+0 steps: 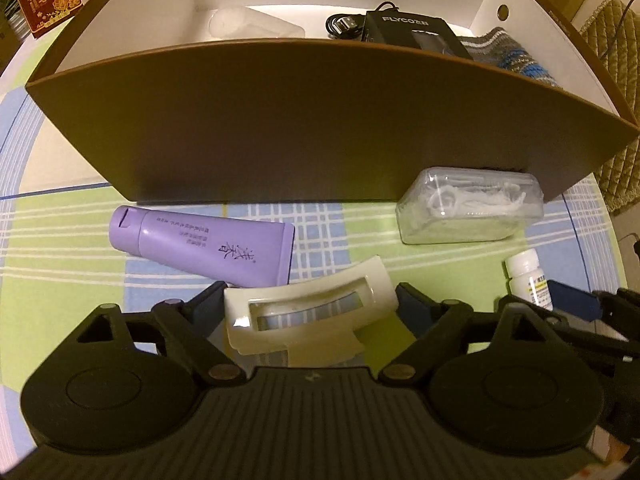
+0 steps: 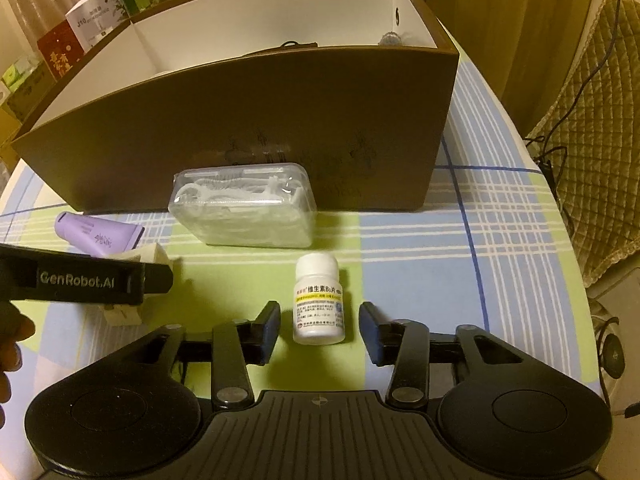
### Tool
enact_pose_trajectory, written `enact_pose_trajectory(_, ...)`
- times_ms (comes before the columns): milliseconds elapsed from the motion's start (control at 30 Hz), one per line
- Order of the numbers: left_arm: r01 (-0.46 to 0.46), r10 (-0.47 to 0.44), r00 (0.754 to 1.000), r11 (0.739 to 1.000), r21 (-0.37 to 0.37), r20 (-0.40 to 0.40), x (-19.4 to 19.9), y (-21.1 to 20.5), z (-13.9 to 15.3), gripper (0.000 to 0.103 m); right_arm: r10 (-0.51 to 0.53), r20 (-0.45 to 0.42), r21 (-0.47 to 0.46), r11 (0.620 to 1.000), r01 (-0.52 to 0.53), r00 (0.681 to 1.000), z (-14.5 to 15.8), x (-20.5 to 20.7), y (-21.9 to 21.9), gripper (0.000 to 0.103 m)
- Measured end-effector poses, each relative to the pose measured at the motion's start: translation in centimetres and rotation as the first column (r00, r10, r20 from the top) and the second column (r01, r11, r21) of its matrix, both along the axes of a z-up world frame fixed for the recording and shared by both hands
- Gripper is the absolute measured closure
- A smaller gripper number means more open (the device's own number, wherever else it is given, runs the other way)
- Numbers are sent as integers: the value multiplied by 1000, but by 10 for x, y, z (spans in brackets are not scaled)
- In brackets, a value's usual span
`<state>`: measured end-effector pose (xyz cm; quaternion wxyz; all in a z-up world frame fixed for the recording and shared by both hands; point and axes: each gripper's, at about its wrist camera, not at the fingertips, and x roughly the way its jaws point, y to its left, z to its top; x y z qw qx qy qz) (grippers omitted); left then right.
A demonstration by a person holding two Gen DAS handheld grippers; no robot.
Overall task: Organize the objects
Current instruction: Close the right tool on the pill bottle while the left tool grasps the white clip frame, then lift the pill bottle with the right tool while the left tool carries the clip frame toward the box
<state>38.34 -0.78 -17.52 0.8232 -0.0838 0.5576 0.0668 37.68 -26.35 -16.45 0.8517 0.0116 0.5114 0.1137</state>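
A cream hair claw clip (image 1: 312, 338) sits between the fingers of my left gripper (image 1: 310, 300), which is shut on it just above the checked tablecloth. Past it lie a purple tube (image 1: 208, 248) and a clear box of floss picks (image 1: 468, 208), both in front of the brown cardboard box (image 1: 320, 120). In the right wrist view my right gripper (image 2: 320, 328) is open around an upright white pill bottle (image 2: 320, 304), with a gap on each side. The box holds a black FLYCO carton (image 1: 412, 28), a USB cable (image 1: 346, 24), a clear item and knitted cloth.
The brown box (image 2: 260, 112) spans most of the table's far side. Books and cartons (image 2: 92, 16) stand behind it on the left. A quilted chair (image 2: 580, 160) with cables is beyond the table's right edge. A hand (image 2: 8, 352) shows at the left.
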Motion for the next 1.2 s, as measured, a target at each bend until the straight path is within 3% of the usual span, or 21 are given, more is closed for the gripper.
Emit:
enact_pose_trajectory(200, 11, -11, 1000, 1000, 16, 7, -13, 6, 1, 16, 8, 10, -10, 1000, -8, 1000, -1, 2, 2, 62)
enact_pose_trajectory(433, -35, 35, 999, 999, 11, -10, -48, 33, 2, 16, 37, 15, -27, 999, -36, 999, -2, -2, 6, 78)
enact_pose_trajectory(833, -70, 71, 997, 997, 40, -20, -96, 64, 4, 16, 223, 0, 9, 975, -223, 975, -4, -36, 39, 78)
enact_pose_trajectory(1200, -77, 77, 997, 996, 45, -10, -103, 62, 6, 16, 211, 10, 10, 977, -211, 978, -7, -36, 38, 79)
